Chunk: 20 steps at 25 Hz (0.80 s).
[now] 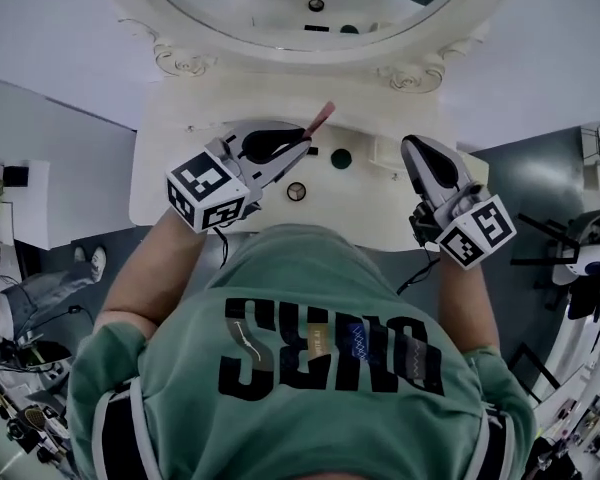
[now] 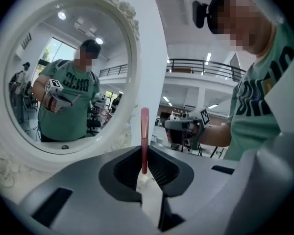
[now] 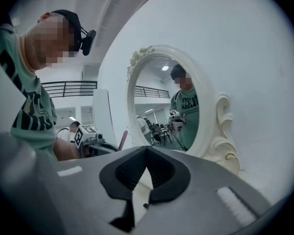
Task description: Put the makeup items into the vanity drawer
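My left gripper (image 1: pixel 302 143) is shut on a slim pink makeup stick (image 1: pixel 322 116), held up in the air over the cream vanity top (image 1: pixel 180 193). In the left gripper view the pink stick (image 2: pixel 144 136) stands upright between the jaws of my left gripper (image 2: pixel 144 150), in front of the oval mirror (image 2: pixel 63 77). My right gripper (image 1: pixel 413 148) hovers at the right of the vanity, shut with nothing in it. In the right gripper view the jaws of my right gripper (image 3: pixel 146 149) meet at the tip. No drawer shows in any view.
A small dark round item (image 1: pixel 341 158) and a round compact (image 1: pixel 296 191) lie on the vanity top. The ornate mirror frame (image 1: pixel 185 63) rises at the back against the wall. Stands and cables fill the floor (image 1: pixel 540 178) on both sides.
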Available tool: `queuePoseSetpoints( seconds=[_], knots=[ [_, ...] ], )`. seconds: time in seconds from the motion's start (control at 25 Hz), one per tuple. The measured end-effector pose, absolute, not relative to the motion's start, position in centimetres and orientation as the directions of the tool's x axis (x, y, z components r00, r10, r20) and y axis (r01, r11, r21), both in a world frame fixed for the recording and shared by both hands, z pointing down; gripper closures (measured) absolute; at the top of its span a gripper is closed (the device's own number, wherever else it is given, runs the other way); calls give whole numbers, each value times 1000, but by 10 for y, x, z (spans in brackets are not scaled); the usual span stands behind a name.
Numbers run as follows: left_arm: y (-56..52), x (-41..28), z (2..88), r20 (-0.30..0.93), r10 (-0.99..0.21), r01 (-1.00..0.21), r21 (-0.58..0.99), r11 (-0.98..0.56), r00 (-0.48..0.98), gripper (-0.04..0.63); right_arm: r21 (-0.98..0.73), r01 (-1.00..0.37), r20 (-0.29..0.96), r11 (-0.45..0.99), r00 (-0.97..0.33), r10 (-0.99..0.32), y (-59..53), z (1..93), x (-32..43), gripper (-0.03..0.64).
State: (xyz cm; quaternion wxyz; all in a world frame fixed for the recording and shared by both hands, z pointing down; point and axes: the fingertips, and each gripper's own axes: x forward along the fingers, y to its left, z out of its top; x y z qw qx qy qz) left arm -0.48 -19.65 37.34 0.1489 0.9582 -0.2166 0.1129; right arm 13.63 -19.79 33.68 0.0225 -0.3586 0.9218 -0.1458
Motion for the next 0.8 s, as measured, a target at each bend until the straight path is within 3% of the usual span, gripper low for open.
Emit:
queuePoseSetpoints(
  seconds=[0.2, 0.44, 0.8],
  knots=[
    [-197, 83, 445, 484, -225, -345, 174, -922, 846, 552, -298, -741, 88, 602, -650, -755, -196, 367, 203, 607],
    [-196, 174, 536, 722, -109, -210, 51, -976, 683, 552, -327, -802, 126, 499, -561, -818, -189, 414, 287, 607],
    [-205, 221, 616, 880, -52, -125, 8, -992, 473, 552, -371, -810, 159, 454, -537, -829, -179, 464, 340, 607]
  ],
)
